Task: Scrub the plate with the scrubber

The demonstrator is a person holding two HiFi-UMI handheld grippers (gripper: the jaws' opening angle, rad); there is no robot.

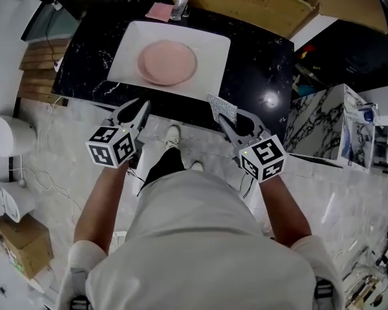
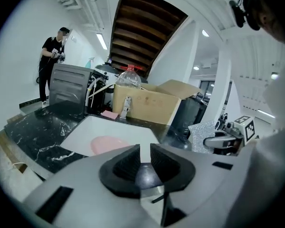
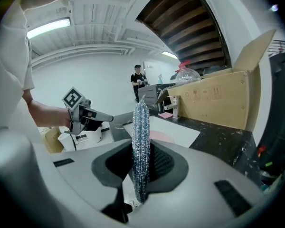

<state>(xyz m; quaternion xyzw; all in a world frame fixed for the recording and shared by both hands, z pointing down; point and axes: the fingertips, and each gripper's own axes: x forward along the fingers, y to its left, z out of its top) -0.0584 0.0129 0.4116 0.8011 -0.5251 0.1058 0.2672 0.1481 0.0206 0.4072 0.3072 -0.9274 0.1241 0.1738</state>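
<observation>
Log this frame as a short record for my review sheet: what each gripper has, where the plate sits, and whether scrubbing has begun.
left gripper: empty, jaws slightly apart
right gripper: jaws shut on the scrubber, which stands on edge between them
plate: pink, lying flat in the white basin
basin: set in the black counter
gripper position: both at the counter's near edge, short of the plate
scrubbing: not begun; scrubber is clear of the plate
behind basin: cardboard box
</observation>
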